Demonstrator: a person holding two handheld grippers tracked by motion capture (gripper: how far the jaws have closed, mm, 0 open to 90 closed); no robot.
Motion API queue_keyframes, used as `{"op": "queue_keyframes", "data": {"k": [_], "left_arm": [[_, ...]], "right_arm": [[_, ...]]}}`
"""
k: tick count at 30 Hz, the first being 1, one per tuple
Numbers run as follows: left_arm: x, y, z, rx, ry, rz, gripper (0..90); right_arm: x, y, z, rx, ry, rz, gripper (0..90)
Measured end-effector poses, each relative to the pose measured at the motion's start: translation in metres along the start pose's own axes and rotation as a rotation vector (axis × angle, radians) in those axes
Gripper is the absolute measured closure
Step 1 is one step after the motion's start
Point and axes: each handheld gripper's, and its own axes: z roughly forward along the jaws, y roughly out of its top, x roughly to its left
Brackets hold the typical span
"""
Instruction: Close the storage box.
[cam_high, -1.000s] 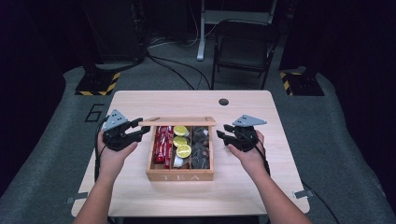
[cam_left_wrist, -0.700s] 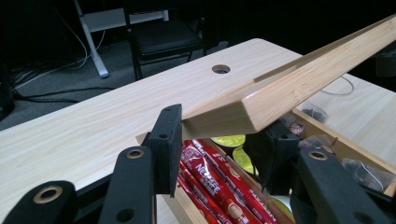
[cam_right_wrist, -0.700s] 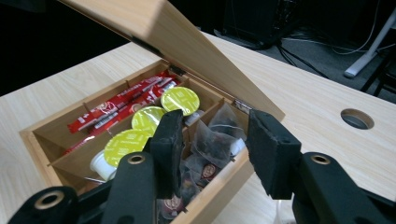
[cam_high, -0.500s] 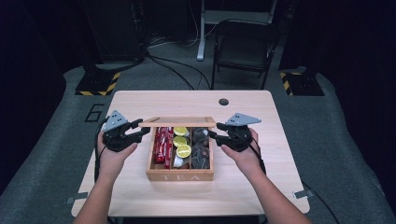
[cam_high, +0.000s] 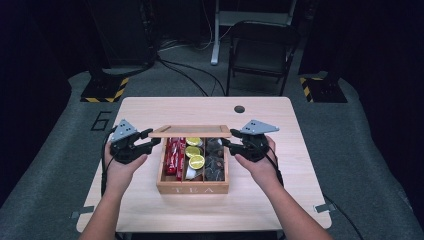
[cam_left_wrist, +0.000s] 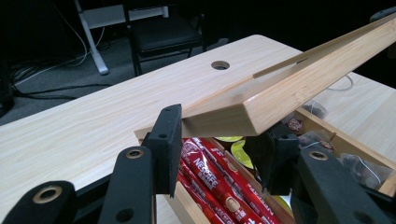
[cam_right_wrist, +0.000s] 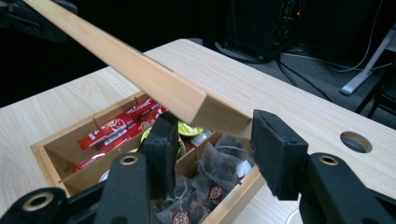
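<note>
Now lid (cam_high: 190, 131) raised between both tongs, above box (cam_high: 192, 188).

"tea" on the wooden box (cam_high: 193, 189) front, "nescafé" on red sachets (cam_left_wrist: 212, 175), "6" on the floor mat (cam_high: 101, 120)

Lid (cam_high: 190, 131): light wood slab, hinged open, raised at a tilt over the far edge of the box (cam_high: 192, 188). Box: light wood, "TEA" on its front, three compartments, sits mid-table. One gripper at each lid end.
</note>
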Motion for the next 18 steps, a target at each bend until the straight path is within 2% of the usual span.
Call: {"op": "queue_keyframes", "data": {"k": [11,18], "left_arm": [[0.0032,-0.0005,0.0005,-0.002,-0.022,-0.015,55.2],[0.0027,-0.0011,0.0005,-0.003,-0.02,-0.013,54.9]], "right_arm": [[-0.0009,0.0027,-0.0002,-0.001,0.0,0.023,54.4],[-0.0016,0.0027,-0.0001,0.002,0.005,0.025,54.4]]}}
